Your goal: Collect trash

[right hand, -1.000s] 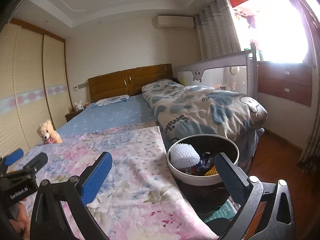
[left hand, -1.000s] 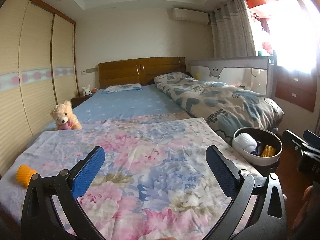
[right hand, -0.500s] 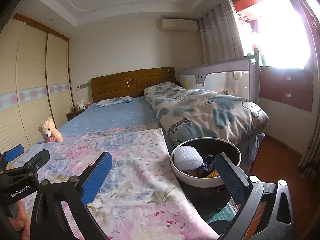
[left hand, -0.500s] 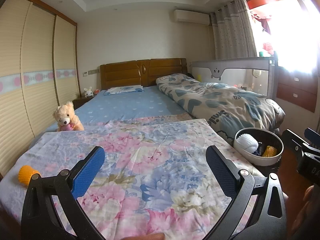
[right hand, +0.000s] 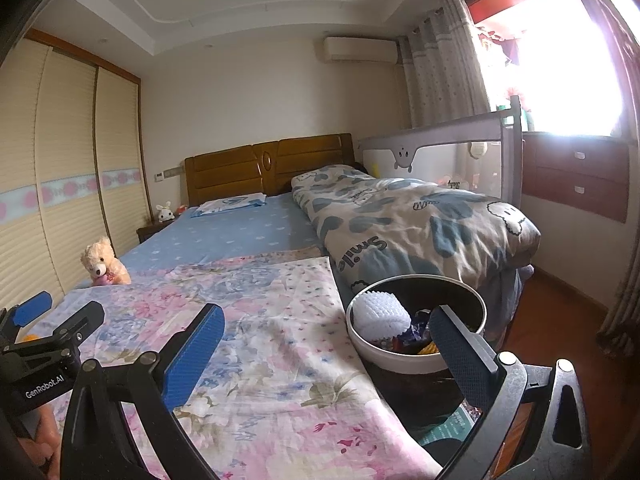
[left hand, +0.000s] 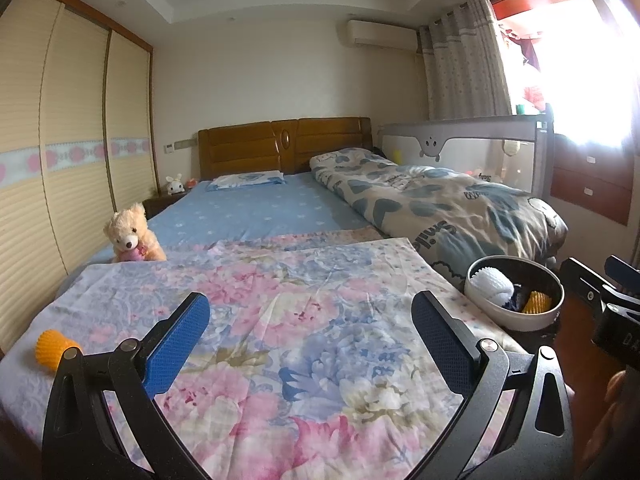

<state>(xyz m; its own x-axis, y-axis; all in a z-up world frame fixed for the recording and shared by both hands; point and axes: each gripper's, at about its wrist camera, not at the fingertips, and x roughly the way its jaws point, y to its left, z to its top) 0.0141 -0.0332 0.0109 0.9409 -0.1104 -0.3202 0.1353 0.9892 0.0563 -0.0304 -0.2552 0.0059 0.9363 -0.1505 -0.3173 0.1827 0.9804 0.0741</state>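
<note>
So: both tongs spread wide, nothing held.
Orange trash [left hand: 54, 349] sits lower left on the bed [left hand: 280, 332]; bin [left hand: 516, 320] far right. I risk left tongs [left hand: 308, 344] snagging the sheet while pinching.

Daylight floods in from the window [left hand: 580, 60] at 2 o'clock, blown out to white glare in both views. The room stays evenly bright with soft shadows. Fisheye bending curves the wardrobe [left hand: 48, 152] and ceiling; corners vignette dark.
</note>
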